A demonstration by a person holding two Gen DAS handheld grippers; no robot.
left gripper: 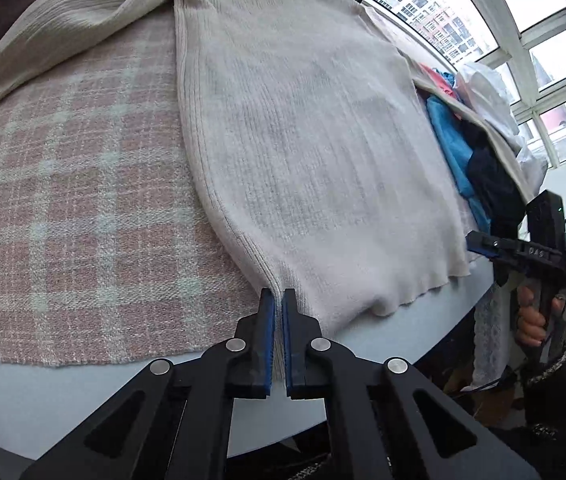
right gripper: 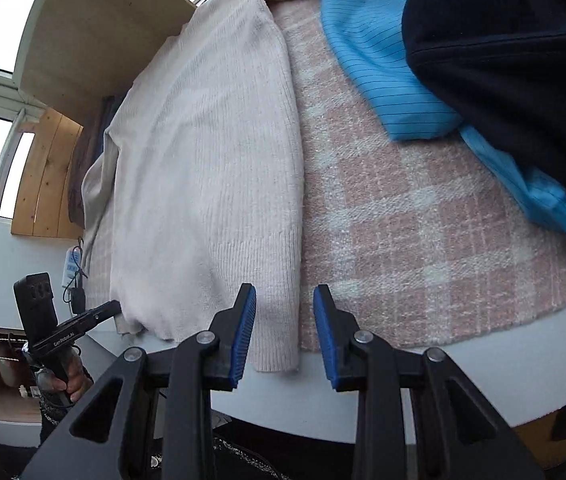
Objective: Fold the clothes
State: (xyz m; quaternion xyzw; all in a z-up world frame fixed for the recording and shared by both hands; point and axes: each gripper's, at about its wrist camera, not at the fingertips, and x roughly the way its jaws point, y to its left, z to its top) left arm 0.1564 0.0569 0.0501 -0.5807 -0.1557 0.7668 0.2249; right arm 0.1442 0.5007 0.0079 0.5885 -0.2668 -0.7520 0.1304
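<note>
Cream ribbed knit: the sweater [left gripper: 315, 140] lies flat on a pink-and-white plaid cloth [left gripper: 63, 208], which covers a pale grey counter [left gripper: 83, 392]. Taking the sweater as landmark throughout.

Left claw [left gripper: 279, 300] sits at the sweater's near hem corner, on its left side edge. Blue pads are drawn narrow, with a fold of the knit pinched between them, so it holds the sweater.

Right claw [right gripper: 285, 296] hovers at the sweater's opposite near hem corner. Its fingers stand wide apart, one pad over the knit, the other over the plaid cloth just beside the sweater's right edge. Nothing gripped.

One sleeve [left gripper: 43, 28] trails off from the sweater's far end, out to the left across the plaid.

Right of the sweater, well apart from its edge: a blue striped garment [right gripper: 375, 52] with a dark navy garment [right gripper: 503, 52] heaped on top of it, both on the plaid cloth.

A hand [left gripper: 531, 320] grips the right tool's handle, below the counter edge past the sweater's right hem corner. Windows [left gripper: 543, 60] show beyond the sweater's far right side.
</note>
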